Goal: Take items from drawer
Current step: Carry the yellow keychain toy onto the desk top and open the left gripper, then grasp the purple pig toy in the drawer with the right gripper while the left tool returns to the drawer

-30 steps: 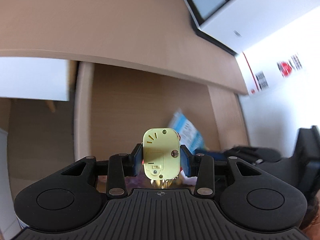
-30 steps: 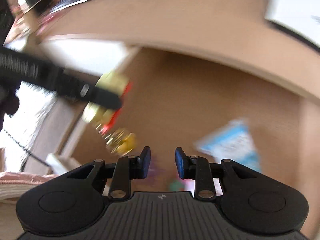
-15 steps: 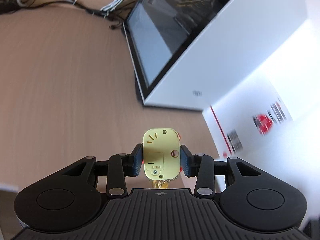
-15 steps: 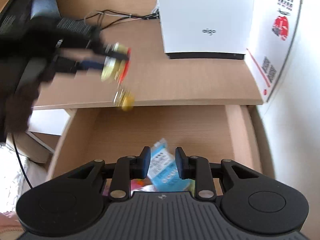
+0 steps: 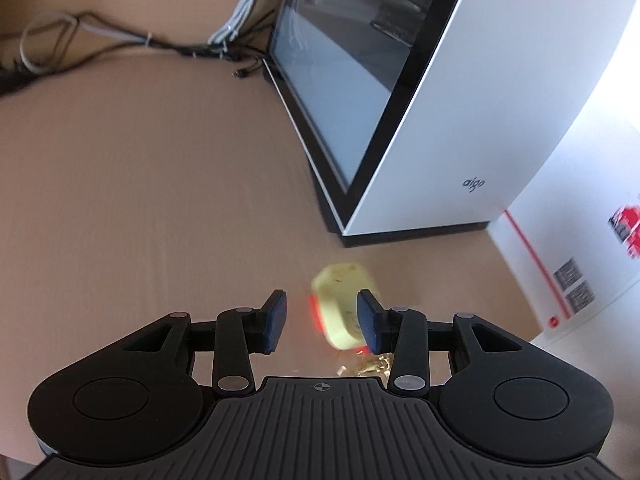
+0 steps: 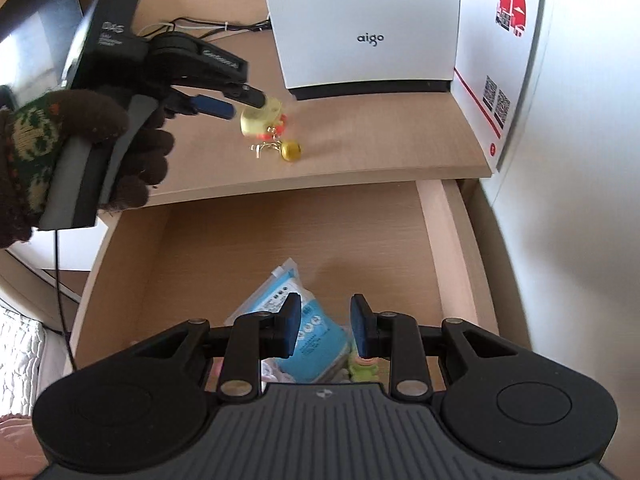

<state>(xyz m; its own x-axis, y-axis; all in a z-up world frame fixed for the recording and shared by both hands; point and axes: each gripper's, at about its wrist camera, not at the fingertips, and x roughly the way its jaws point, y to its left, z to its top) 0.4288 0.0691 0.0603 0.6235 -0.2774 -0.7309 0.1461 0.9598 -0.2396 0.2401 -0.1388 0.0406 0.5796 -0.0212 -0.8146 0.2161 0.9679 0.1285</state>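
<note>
Releasing: left hand-held gripper (image 5: 321, 322) stood wide, w/ yellow keychain toy (image 5: 341, 307) freed from its earlier clamp, dropping onto desk (image 5: 160, 208); right hand-held gripper (image 6: 325, 327) narrow, empty, over drawer (image 6: 256, 236) w/ remaining items.

Pale-yellow toy (image 5: 340, 304); light-blue packet (image 6: 316, 328); brown glove (image 6: 100, 136).

On the desk top (image 6: 360, 152) a computer case (image 6: 364, 24) stands far ahead of the fingers (image 6: 291, 330) of the right gripper (image 6: 325, 331), with a box (image 6: 500, 60) to its right. A toy keychain (image 6: 266, 124) lies on the desk top before the case, ahead and left of the fingers. Cables (image 5: 132, 40) lie behind, left of the case. Below the fingers is the open drawer (image 6: 452, 264); in it a packet (image 6: 292, 320) lies just under the fingers.
</note>
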